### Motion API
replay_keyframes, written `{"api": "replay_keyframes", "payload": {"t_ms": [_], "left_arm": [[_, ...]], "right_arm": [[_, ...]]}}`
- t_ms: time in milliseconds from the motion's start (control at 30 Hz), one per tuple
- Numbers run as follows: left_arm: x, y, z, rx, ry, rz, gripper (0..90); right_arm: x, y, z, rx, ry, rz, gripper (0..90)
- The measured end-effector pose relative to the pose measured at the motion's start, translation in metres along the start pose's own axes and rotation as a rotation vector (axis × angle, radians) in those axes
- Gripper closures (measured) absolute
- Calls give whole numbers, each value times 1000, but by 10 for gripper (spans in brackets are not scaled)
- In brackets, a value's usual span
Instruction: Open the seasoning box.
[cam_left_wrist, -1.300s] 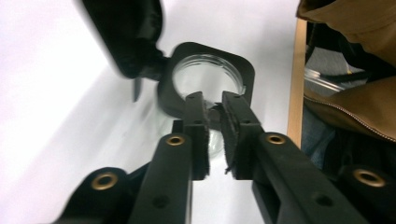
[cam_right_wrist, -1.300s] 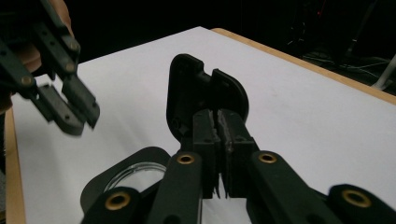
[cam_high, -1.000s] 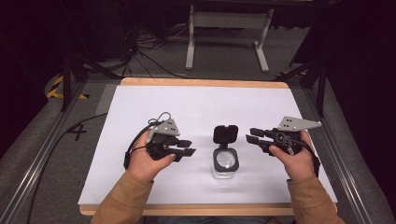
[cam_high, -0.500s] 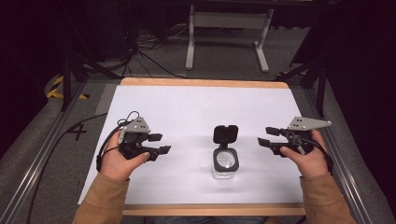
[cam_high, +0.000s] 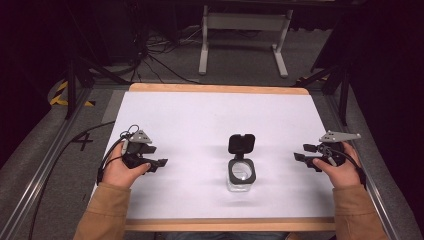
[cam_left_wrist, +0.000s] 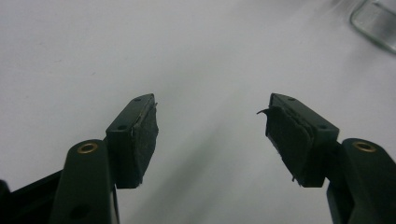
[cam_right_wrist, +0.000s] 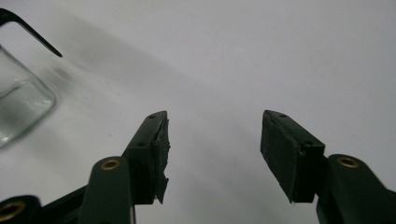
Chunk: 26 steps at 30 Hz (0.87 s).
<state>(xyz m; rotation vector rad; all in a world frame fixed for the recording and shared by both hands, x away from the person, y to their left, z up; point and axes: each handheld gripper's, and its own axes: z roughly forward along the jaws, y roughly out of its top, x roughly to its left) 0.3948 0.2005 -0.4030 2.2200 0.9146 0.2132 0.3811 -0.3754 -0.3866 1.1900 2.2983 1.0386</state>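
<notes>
Left gripper (cam_high: 156, 163) and right gripper (cam_high: 301, 153) both stood with jaws apart, just opened, nothing between them. Glass jar (cam_high: 241, 175), lid flipped back, sat between them, at 6 o'clock on the white table (cam_high: 200, 120).

jar (cam_high: 241, 176): clear glossy glass | lid (cam_high: 241, 143): black (matt) | table (cam_high: 200, 120): matt white

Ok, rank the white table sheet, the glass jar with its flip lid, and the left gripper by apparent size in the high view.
1. White table sheet, by far the largest.
2. Left gripper and glass jar with its open lid: these look about alike, so I won't rank them.
</notes>
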Motion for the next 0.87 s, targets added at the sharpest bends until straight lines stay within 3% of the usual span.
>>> {"api": "replay_keyframes", "payload": {"t_ms": [67,100,267,367,467,600,733,867], "left_arm": [[2,-3,2,-5,-8,-8,360],[8,-9,7,-34,-28,-29,362],[17,-17,12,-88,-18,-29,366],[22,-21,15,-105,-14,-27,353],[26,-26,19,-120,-39,-57,351],[28,-27,25,-91,-15,-55,343],[25,-25,28,-84,-16,-56,326],[24,-24,28,-76,-2,-57,323]], "right_arm": [[-2,-2,2,7,-1,8,426],[-7,-7,7,17,-6,16,426],[-14,-18,21,44,-14,30,429],[-18,-25,28,15,-10,33,436],[-21,-29,32,-20,-34,34,437],[-21,-31,32,-53,-38,56,431],[-19,-32,37,-25,-45,25,427],[-17,-31,37,-36,-42,22,427]]}}
